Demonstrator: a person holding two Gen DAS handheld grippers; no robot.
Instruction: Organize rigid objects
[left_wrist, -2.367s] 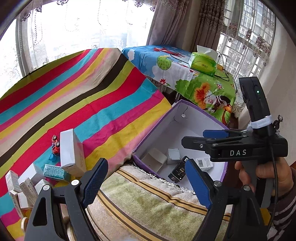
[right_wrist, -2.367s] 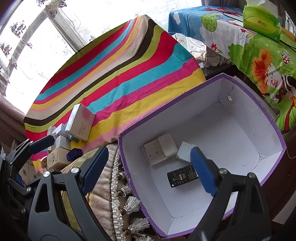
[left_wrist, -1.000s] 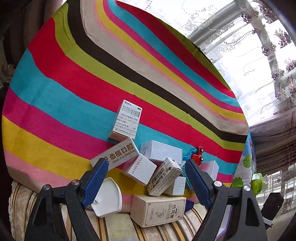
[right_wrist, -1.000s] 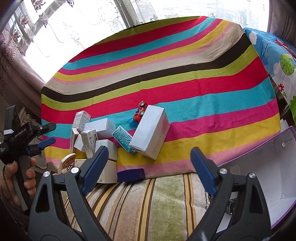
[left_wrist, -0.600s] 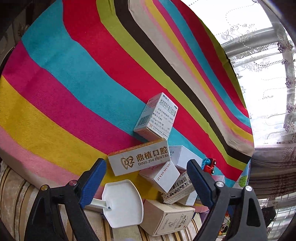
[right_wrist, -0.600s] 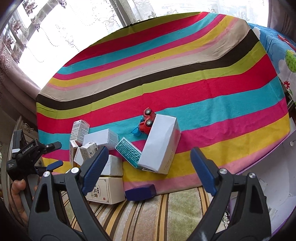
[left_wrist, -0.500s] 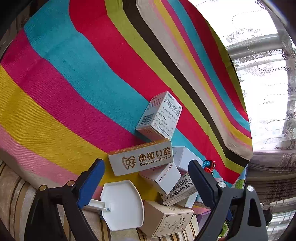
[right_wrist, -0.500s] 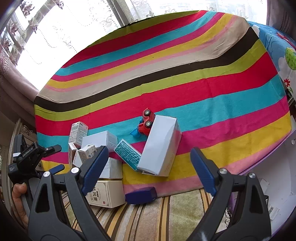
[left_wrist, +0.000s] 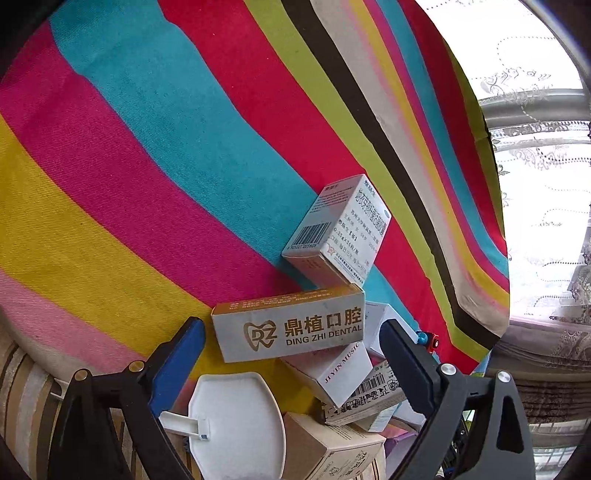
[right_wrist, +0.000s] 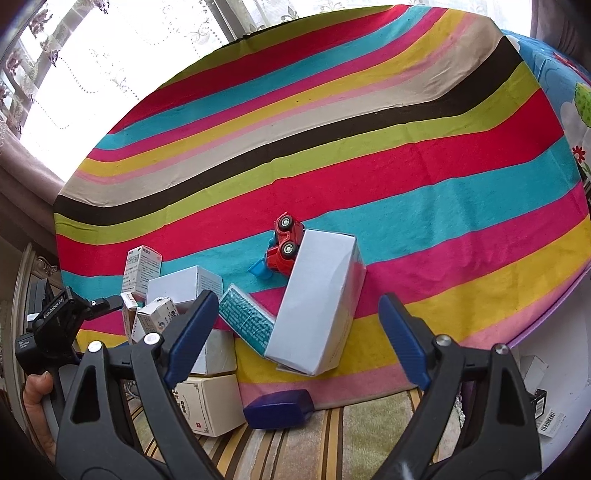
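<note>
I have both tongs over the heap of small boxes on the striped cloth (right_wrist: 369, 155), and neither is gripping anything. The left gripper (left_wrist: 291, 341) stands wide, its jaws framing the grey dental box (left_wrist: 291, 325), which lies across the top of the pile with its long side facing me; the blue pads (left_wrist: 177, 362) are clear of both its ends. That box leans on a white box marked JI YIN MUSIC (left_wrist: 332, 373) and touches the barcode carton (left_wrist: 336, 229) behind it, with a white scoop-shaped piece (left_wrist: 236, 417) just below. The right gripper (right_wrist: 295, 332) is easing its jaws inward with nothing between the pads, aimed toward the tall white box (right_wrist: 317, 295) tilted against the red toy truck (right_wrist: 282, 240) and the teal pack (right_wrist: 247, 317). To do this step well, I judge the left should come down square on the dental box, pinch its short ends and lift straight up so the neighbours do not slide. The purple-rimmed bin (right_wrist: 535, 332) at the right edge, with items already in it, looks the likely destination.
</note>
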